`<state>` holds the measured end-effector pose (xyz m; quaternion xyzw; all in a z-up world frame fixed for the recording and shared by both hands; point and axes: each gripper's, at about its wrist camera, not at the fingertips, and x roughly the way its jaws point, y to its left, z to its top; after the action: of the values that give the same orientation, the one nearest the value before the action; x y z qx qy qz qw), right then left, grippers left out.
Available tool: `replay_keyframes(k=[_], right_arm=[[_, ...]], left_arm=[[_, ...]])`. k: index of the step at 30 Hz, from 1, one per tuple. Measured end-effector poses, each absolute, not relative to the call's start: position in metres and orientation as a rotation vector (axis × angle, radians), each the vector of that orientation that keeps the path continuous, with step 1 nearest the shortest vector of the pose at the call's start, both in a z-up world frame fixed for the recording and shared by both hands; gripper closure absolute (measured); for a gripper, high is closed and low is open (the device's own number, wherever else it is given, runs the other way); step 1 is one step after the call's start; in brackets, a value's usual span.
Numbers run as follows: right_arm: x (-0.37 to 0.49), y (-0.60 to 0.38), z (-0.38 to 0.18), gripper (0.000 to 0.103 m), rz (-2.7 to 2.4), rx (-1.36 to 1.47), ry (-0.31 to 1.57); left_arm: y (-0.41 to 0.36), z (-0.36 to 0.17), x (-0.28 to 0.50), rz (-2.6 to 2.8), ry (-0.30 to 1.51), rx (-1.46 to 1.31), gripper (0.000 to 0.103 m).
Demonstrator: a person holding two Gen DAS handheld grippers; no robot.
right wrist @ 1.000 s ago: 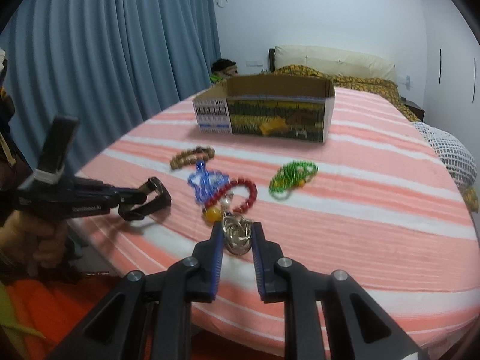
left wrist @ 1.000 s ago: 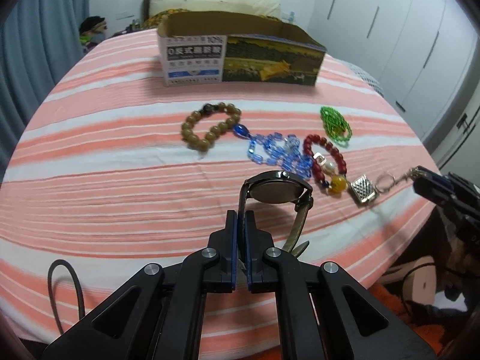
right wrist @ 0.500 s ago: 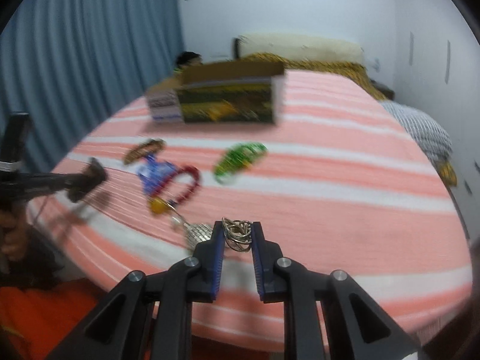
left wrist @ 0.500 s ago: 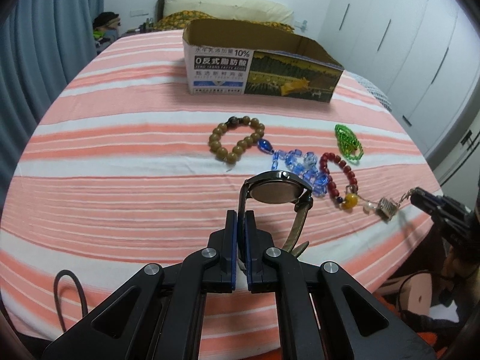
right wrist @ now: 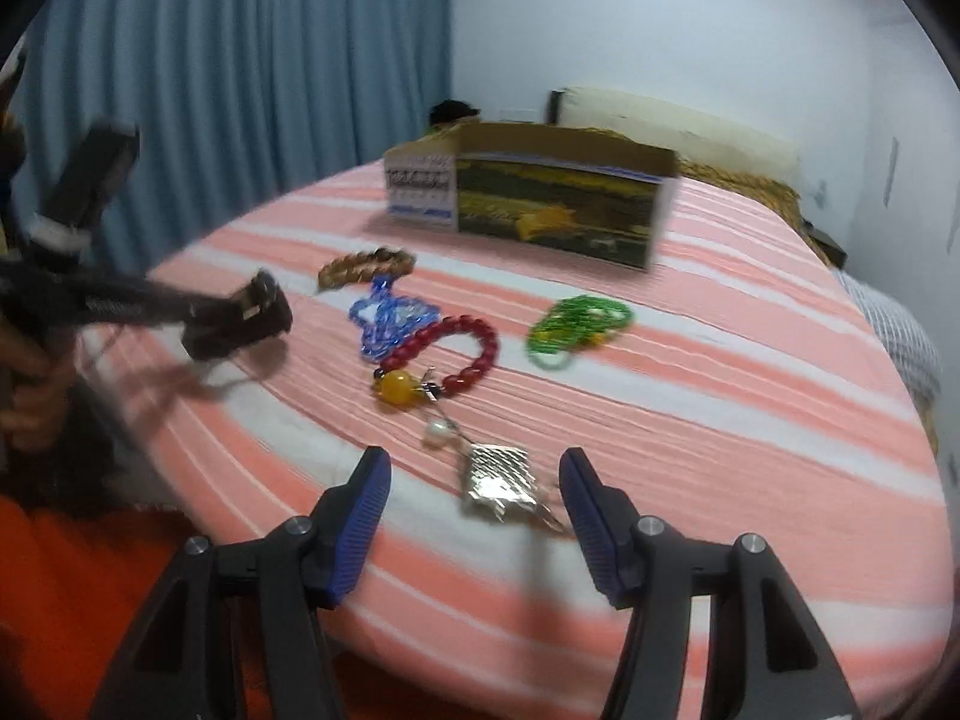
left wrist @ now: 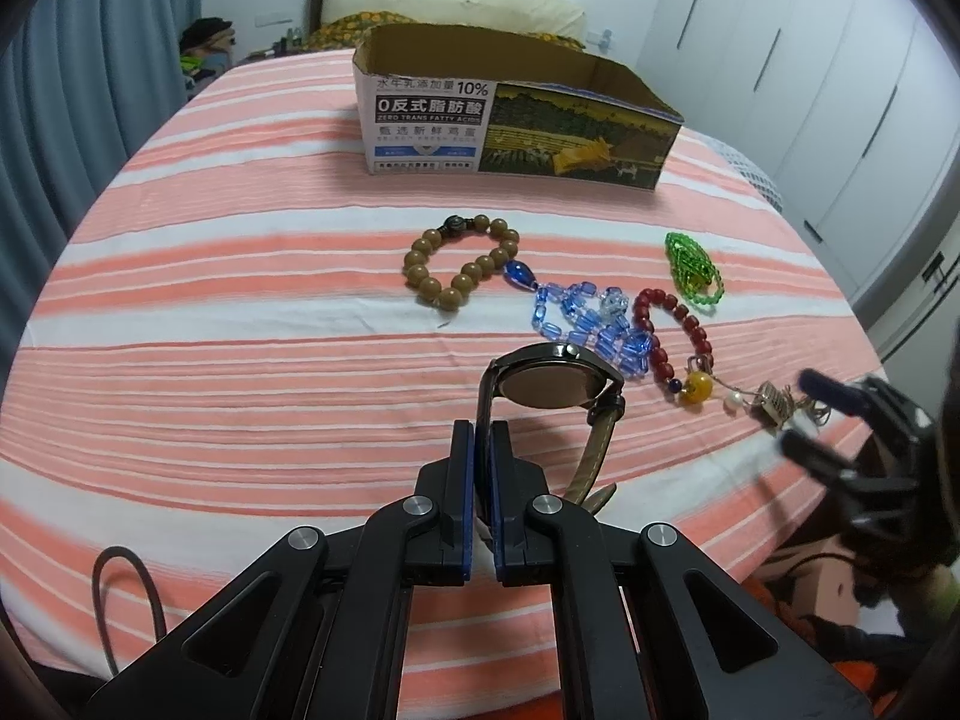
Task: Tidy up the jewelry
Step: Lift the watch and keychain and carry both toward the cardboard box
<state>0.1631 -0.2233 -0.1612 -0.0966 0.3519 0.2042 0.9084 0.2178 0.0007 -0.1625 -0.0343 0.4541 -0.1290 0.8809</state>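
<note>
**Watch held for transfer; right claw open over the silver charm**

**Left wrist view.** The left claw (left wrist: 483, 462) is closed on the strap of the watch (left wrist: 555, 384), which stands raised above the striped bed (left wrist: 240, 360). The landmark for all positions is the cardboard box (left wrist: 516, 114), open at the top and standing at the far side of the bed. In front of the box lie, in order from its left end toward its right end: the brown bead bracelet (left wrist: 459, 261), the blue bead string (left wrist: 591, 324), the red bead bracelet (left wrist: 675, 333) and the green bead bracelet (left wrist: 693, 270). The watch is nearer the camera than all of these and well apart from the box. The right claw (left wrist: 807, 414) appears blurred at the bed edge, beside the silver charm (left wrist: 774, 405).

**Right wrist view.** The right claw (right wrist: 474, 510) is wide open and holds nothing. The silver charm (right wrist: 498, 480) lies on the bed between its fingers; contact with either cannot be determined. A thin chain links the charm to the red bead bracelet (right wrist: 456, 342). The box (right wrist: 540, 192) is well beyond. The left claw (right wrist: 240, 315) is blurred, left of the box.

**Step in hand (judgement).** Loading of the box is under way; no item can be seen inside it from these angles.

**Next move (judgement).** Carry the watch over the box rim and release. Centre the right claw on the charm before closing; expect the linked bracelet to trail.
</note>
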Motion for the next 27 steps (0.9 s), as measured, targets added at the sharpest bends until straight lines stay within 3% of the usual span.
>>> replay_keyframes(k=[3,4,5,14,27], right_arm=[[0.178,-0.218,-0.176,0.047,0.409,-0.226,0.800],[0.180,-0.220,-0.175,0.065,0.405,-0.211,0.810],[0.181,-0.221,-0.173,0.072,0.393,-0.210,0.816],[0.174,-0.236,-0.135,0.072,0.398,-0.062,0.796],[0.203,-0.247,-0.064,0.072,0.445,0.100,0.736]], left_arm=[[0.003,-0.162,0.216,-0.264,0.945,-0.074,0.100],[0.005,-0.162,0.217,-0.260,0.945,-0.078,0.100],[0.006,-0.162,0.217,-0.257,0.947,-0.082,0.100],[0.010,-0.156,0.225,-0.274,0.938,-0.111,0.100],[0.032,-0.102,0.261,-0.293,0.875,-0.142,0.100]])
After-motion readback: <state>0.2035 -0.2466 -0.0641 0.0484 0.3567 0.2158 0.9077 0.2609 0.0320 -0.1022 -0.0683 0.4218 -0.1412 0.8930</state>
